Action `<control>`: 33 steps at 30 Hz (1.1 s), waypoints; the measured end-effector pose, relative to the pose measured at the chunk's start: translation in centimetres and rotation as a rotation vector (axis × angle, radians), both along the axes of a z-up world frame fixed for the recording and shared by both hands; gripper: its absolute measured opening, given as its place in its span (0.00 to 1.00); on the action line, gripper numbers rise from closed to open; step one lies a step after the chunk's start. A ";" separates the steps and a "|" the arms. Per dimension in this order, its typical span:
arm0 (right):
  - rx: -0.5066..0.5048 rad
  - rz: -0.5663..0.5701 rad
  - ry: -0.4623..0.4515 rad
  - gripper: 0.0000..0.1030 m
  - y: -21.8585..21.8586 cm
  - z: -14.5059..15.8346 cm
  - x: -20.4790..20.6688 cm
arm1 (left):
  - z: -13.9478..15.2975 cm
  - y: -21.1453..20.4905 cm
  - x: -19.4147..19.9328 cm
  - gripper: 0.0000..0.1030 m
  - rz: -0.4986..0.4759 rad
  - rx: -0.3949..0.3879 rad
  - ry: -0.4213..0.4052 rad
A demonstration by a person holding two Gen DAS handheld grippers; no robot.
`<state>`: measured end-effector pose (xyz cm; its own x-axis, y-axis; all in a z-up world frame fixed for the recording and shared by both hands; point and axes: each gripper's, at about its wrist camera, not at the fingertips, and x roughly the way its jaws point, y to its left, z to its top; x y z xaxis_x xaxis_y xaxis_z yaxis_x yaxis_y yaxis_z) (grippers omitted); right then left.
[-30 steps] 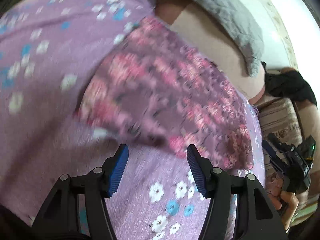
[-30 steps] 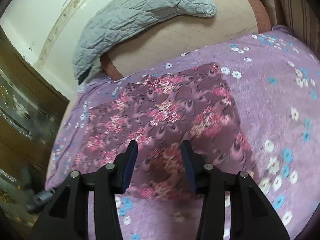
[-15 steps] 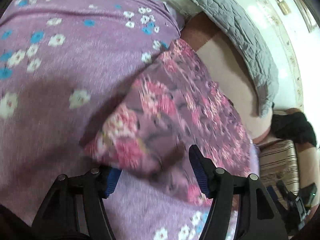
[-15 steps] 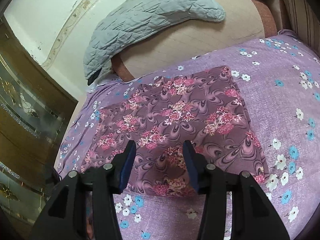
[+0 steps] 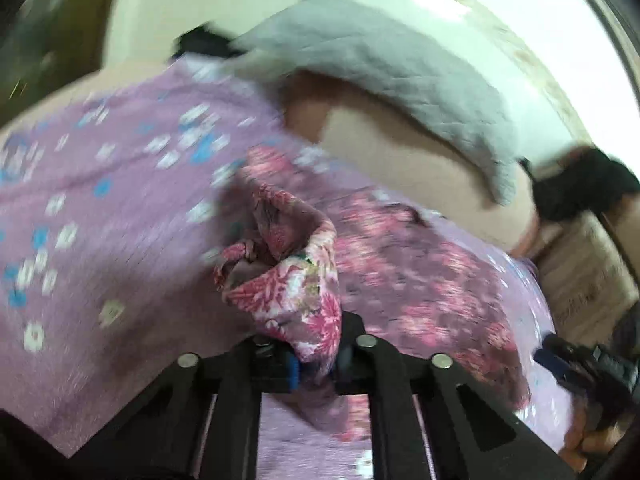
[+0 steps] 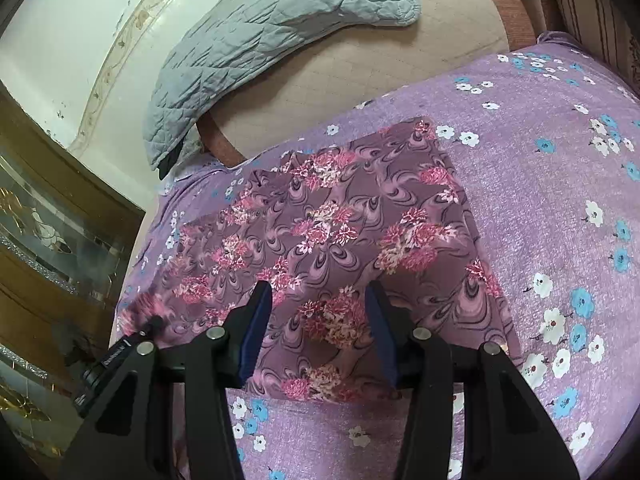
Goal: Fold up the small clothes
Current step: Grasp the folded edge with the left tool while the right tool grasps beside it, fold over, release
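A purple cloth with pink flowers (image 6: 340,232) lies spread on the lilac flowered bedsheet (image 6: 560,200). My left gripper (image 5: 316,360) is shut on the left corner of the cloth (image 5: 296,280) and holds it bunched and lifted off the sheet. The rest of the cloth trails to the right. My right gripper (image 6: 318,328) is open and empty, hovering over the cloth's near edge. The left gripper also shows at the cloth's left corner in the right wrist view (image 6: 132,344).
A grey quilted pillow (image 6: 272,36) lies on the beige mattress (image 6: 360,76) at the back. A wooden cabinet with glass doors (image 6: 48,240) stands left of the bed. A dark bundle (image 5: 580,188) and a striped cushion (image 5: 580,276) sit at the right.
My left gripper closed on the cloth's left corner and lifted it, bunching the fabric. My right gripper stayed open and held about the same place over the near edge.
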<state>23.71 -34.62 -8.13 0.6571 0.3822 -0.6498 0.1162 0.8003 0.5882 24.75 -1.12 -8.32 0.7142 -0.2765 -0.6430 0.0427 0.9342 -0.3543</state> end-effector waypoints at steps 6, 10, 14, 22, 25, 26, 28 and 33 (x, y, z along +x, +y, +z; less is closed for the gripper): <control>0.150 0.022 0.014 0.49 -1.1 -0.9 1.4 | 0.7 -8.0 -1.8 0.04 -0.261 0.111 -0.089; 0.224 0.115 0.052 0.55 -1.0 -1.7 4.4 | -2.1 -12.0 -1.9 0.03 -0.372 0.207 -0.052; 0.269 0.209 0.115 0.79 0.5 -3.3 8.5 | -3.7 -13.4 -1.7 0.03 -0.411 0.252 -0.024; 0.193 0.369 0.121 0.79 7.4 -4.7 14.8 | -3.7 -14.3 -1.9 0.03 -0.441 0.313 -0.040; 0.141 0.398 0.099 0.77 9.7 -4.1 16.5 | -3.5 -14.2 -2.1 0.03 -0.447 0.309 -0.040; 0.110 0.398 0.102 0.59 10.6 -3.9 17.3 | -3.4 -14.3 -2.1 0.03 -0.451 0.312 -0.043; 0.075 0.407 0.130 0.13 11.3 -3.7 18.3 | -2.7 -14.7 -2.5 0.03 -0.456 0.331 -0.058; -0.005 0.451 -0.063 0.10 9.3 2.0 16.1 | 1.3 -16.0 -3.3 0.04 -0.487 0.244 -0.126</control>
<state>39.77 -25.36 -6.16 0.4634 0.6363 -0.6167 -0.2807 0.7655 0.5790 21.48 -17.11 -6.98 0.6166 -0.4477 -0.6476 0.5182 0.8500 -0.0943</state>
